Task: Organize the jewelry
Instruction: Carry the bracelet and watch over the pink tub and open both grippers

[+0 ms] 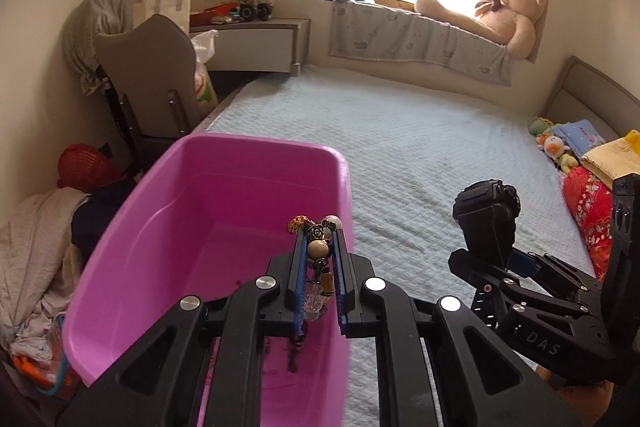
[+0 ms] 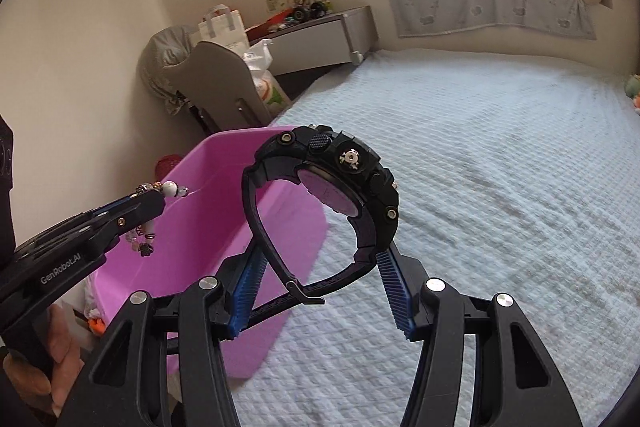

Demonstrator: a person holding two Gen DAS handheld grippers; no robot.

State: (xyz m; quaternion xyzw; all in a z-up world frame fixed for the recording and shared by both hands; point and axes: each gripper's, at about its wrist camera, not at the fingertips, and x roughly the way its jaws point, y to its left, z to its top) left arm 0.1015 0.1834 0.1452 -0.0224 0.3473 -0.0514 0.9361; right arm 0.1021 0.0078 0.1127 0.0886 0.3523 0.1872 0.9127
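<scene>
Left tool is pinching a bead bracelet over the bin, lower centre; right tool is gripping a watch whose strap could slip.

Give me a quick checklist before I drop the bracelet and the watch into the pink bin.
1. Left gripper clamped on bracelet: ok.
2. Right gripper holding watch by its band: ok.
3. Bracelet over the bin: ok.
4. Watch over the bin: not ok, it hangs over the bed beside it.
5. Bin has room: ok.
6. Bracelet's dangling charms free of the jaws: cannot tell.
</scene>
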